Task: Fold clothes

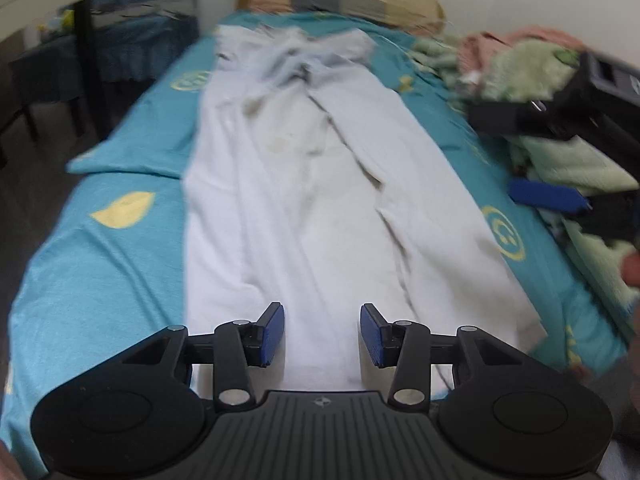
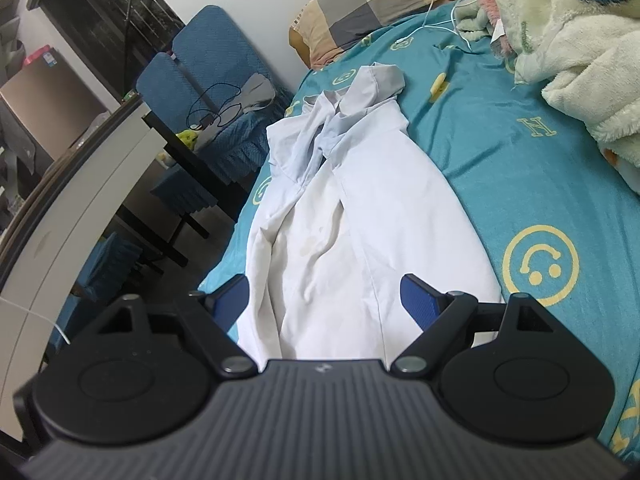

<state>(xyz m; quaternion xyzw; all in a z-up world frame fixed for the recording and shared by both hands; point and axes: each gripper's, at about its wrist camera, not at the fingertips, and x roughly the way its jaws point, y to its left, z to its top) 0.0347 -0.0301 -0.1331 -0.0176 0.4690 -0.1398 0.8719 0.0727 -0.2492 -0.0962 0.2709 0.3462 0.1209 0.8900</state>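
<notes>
Folding from this position carries several risks, listed below from the nearest item to the farthest.

1. Left gripper point(image 1: 322, 334): the jaws stand partly open with nothing between the blue pads. White cloth lies directly beneath and ahead of them. If the jaws close here, the likely fault is a pinch through more than one layer, or a grip that also catches the teal bedsheet point(image 1: 100, 272) under the garment.

2. Right gripper point(image 2: 325, 303): the jaws stand wide and empty, above the near hem. The gap spans a ridge of bunched fabric. A grip taken on the ridge instead of the flat hem would probably carry the crease into the fold.

3. White shirt point(image 2: 360, 216): it lies lengthwise on the bed, hem toward the grippers, collar at the far end. The front panels overlap unevenly and a faint stain shows near the middle. One long edge runs close to the mattress side, so a pull toward that side could drag cloth off the bed.

4. Collar point(image 2: 360, 84): it is rumpled and turned back on itself. Folding the hem up over it would likely leave a lump in the finished stack.

5. Fleece blanket pile point(image 2: 576, 52): it sits beside the shirt, well clear of it. A wide sweep by the right-hand tool could snag it.

6. White cable point(image 2: 444, 8): it lies near the checked pillow point(image 2: 376, 0), beyond the collar. It becomes a hazard only if the shirt is slid toward the headboard.
</notes>
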